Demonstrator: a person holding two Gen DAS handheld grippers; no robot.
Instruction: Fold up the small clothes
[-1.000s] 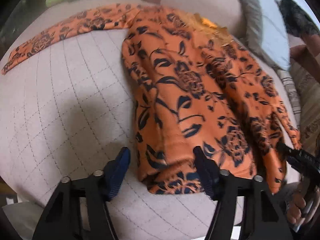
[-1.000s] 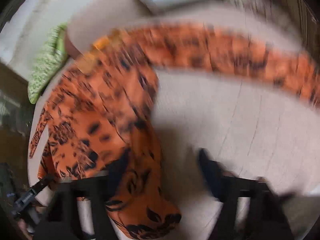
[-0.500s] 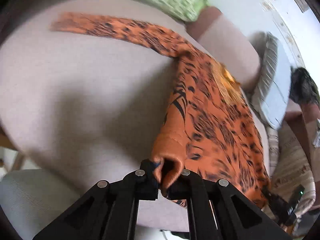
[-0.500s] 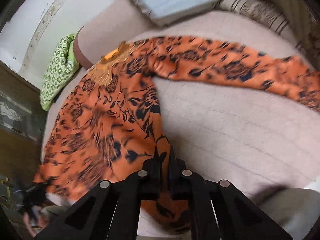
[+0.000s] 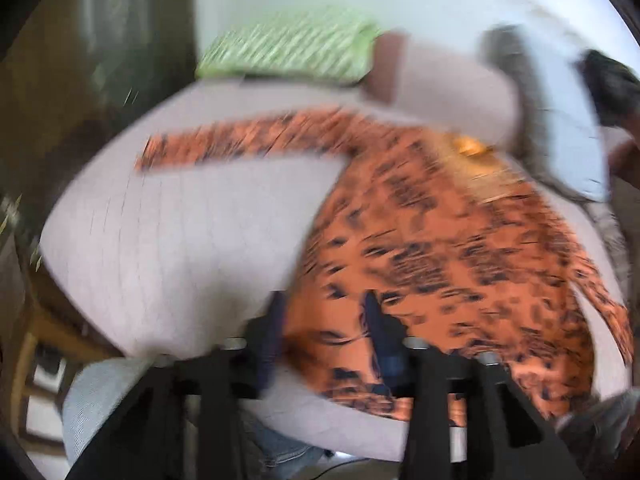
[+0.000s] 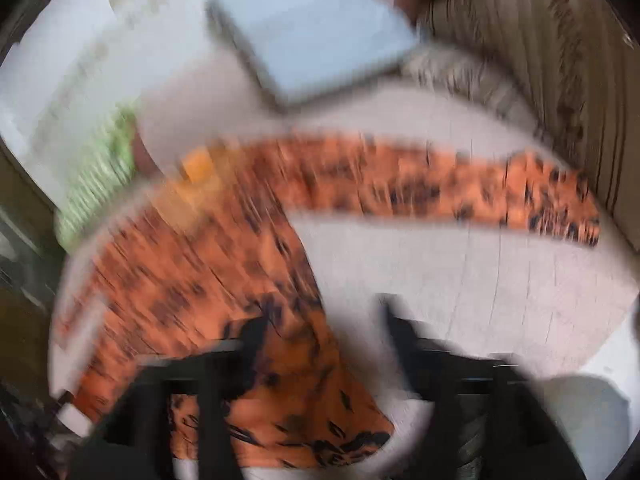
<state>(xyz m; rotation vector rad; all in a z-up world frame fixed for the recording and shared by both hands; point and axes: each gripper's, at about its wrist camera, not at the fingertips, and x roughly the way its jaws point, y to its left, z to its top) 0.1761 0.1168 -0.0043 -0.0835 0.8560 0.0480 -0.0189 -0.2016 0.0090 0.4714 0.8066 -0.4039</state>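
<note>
1. Lying spread on the pale quilted cushion (image 5: 168, 240): the orange floral garment (image 5: 440, 248), body toward the near edge, one sleeve (image 5: 240, 144) stretching far left, the other sleeve (image 6: 460, 188) stretching far right.
2. Hovering at the near hem: left gripper (image 5: 324, 332), jaws parted around the hem, gripping nothing.
3. Hovering likewise: right gripper (image 6: 320, 328), jaws apart, cloth beneath the left finger only.
4. Judging the step: smoothing the body flat, sleeves not yet folded.
5. Needing next: reaching for a sleeve, probably, and bringing it across the body.
6. Blurring heavily in both views.
</note>
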